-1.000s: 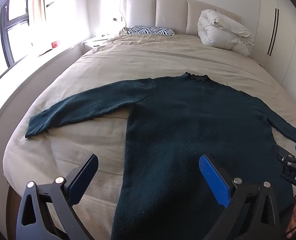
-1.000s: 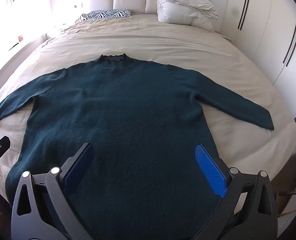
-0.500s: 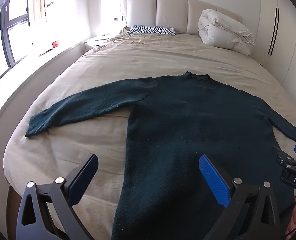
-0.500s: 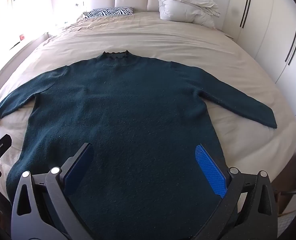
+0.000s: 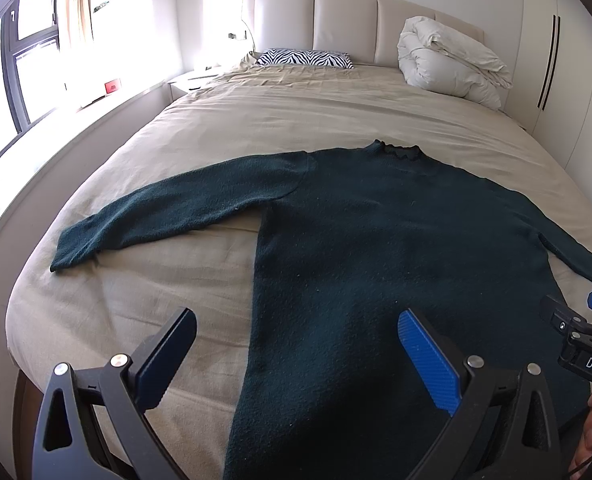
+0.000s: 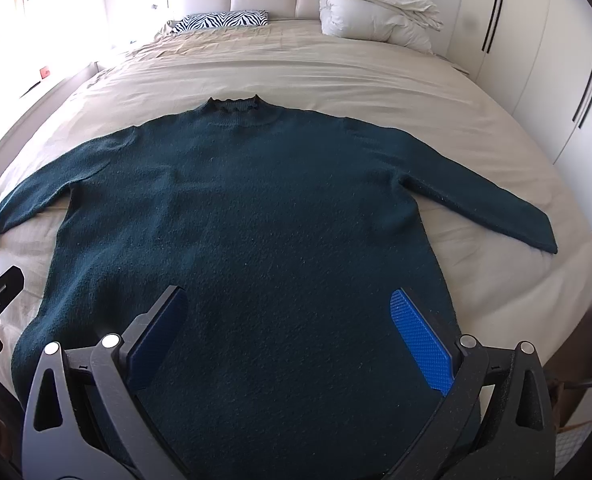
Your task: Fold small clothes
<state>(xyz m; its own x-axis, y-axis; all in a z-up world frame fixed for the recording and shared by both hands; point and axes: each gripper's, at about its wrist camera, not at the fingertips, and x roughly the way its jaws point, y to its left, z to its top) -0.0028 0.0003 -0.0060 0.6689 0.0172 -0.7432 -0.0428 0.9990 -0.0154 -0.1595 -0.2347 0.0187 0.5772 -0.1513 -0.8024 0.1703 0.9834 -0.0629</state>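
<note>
Both grippers, left (image 5: 296, 354) and right (image 6: 287, 330), are hovering jaws-apart, easing back slightly from the flat dark-teal knit sweater (image 6: 251, 216) ahead; folding unstarted.

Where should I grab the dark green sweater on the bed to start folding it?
Probably the cuff of the left sleeve, taken by the left claw from the bed's left edge. The sweater lies flat, sleeves spread, and that cuff is a free end on bare sheet.
</note>
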